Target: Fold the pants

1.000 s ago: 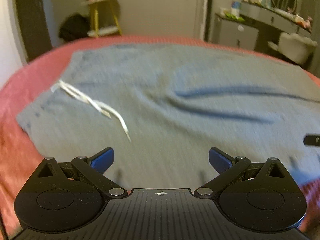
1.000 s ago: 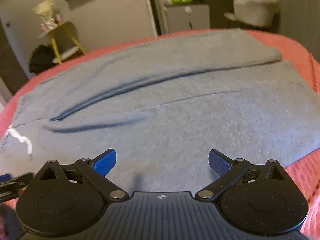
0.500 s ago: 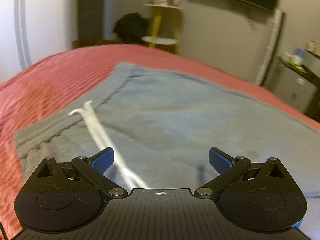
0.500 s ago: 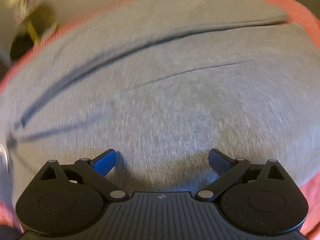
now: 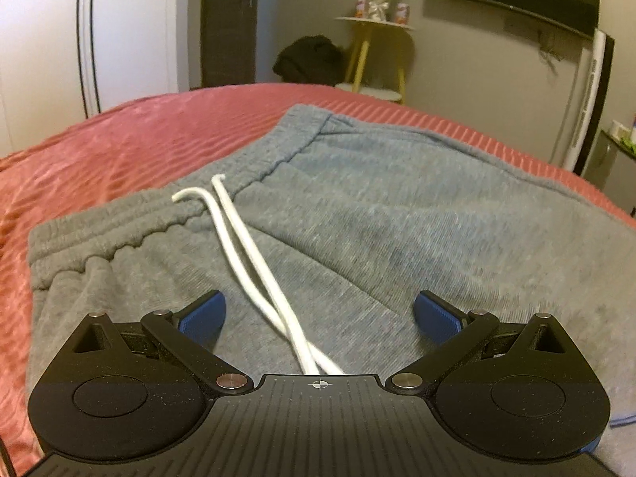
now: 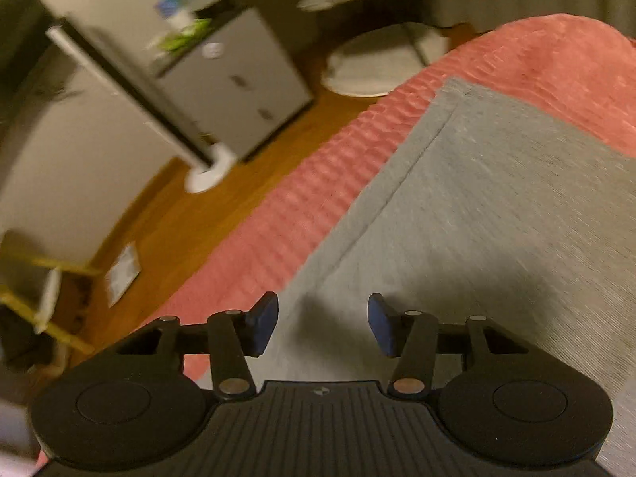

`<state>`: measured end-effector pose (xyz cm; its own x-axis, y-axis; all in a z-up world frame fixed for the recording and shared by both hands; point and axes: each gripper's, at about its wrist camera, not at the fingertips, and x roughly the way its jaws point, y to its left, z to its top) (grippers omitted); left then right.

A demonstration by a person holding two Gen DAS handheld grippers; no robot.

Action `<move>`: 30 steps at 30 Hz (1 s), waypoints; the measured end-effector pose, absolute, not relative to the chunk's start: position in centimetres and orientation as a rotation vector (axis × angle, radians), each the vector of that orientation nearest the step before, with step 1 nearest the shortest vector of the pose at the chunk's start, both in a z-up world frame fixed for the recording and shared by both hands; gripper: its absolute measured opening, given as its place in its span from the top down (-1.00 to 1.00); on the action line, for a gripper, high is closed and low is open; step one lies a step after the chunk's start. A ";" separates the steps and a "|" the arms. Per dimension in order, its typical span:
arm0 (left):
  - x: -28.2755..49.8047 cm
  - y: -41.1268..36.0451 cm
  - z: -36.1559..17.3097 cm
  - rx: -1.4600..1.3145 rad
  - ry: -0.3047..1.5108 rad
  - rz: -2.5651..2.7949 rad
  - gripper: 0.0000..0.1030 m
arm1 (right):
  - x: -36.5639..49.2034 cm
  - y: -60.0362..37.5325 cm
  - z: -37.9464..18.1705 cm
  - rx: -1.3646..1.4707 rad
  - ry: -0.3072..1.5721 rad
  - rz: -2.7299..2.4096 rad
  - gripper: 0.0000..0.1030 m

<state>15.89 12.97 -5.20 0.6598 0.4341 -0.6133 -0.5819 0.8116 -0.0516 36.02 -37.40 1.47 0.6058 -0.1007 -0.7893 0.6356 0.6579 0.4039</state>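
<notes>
Left gripper [image 5: 320, 316]: spread wide above pants [image 5: 397, 238] waistband (drawstring [image 5: 246, 246] between). Right gripper [image 6: 322, 324]: closing over the pant leg's left edge [image 6: 381, 198], nothing pinched; bedspread [image 6: 278, 218] beyond.

Pretty dim, warm indoor light in both views, with a yellowish cast and plenty of grain. The left wrist view is fairly sharp on the grey knit sweatpants [image 5: 417, 214] and the white drawstring cord [image 5: 246, 246]. The right wrist view is smeared with motion blur, especially the grey cabinet [image 6: 234, 83]. A soft dark shadow sits just ahead of the right gripper [image 6: 322, 324]. Fisheye bends the edges hard; corners go black.
</notes>
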 end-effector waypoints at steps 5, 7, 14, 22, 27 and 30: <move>15.8 12.4 -5.7 -0.253 0.600 0.608 -1.00 | 39.3 -37.1 -0.3 0.598 0.823 -0.559 -0.03; 15.7 12.3 -5.7 -0.254 0.599 0.616 -1.00 | 40.2 -37.4 -1.1 0.552 0.834 -0.594 0.02; 15.2 12.7 -5.8 -0.281 0.583 0.595 -1.00 | 36.5 -38.3 -0.2 0.531 0.754 -0.539 0.91; 14.2 13.5 -4.3 -0.341 0.564 0.554 -1.00 | 14.4 -39.3 4.5 0.655 0.465 -0.400 0.96; 13.8 12.9 -2.2 -0.332 0.526 0.427 -1.00 | 4.0 -38.8 0.0 0.579 0.575 -0.481 0.96; 14.2 12.7 -0.6 -0.355 0.536 0.314 -1.00 | 3.2 -40.9 -2.0 0.702 0.647 -0.480 0.81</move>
<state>14.22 12.66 -0.55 0.8154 0.1969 -0.5444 -0.3788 0.8925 -0.2446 3.23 -40.86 -2.05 0.7051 -0.1873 -0.6839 0.6000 0.6716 0.4347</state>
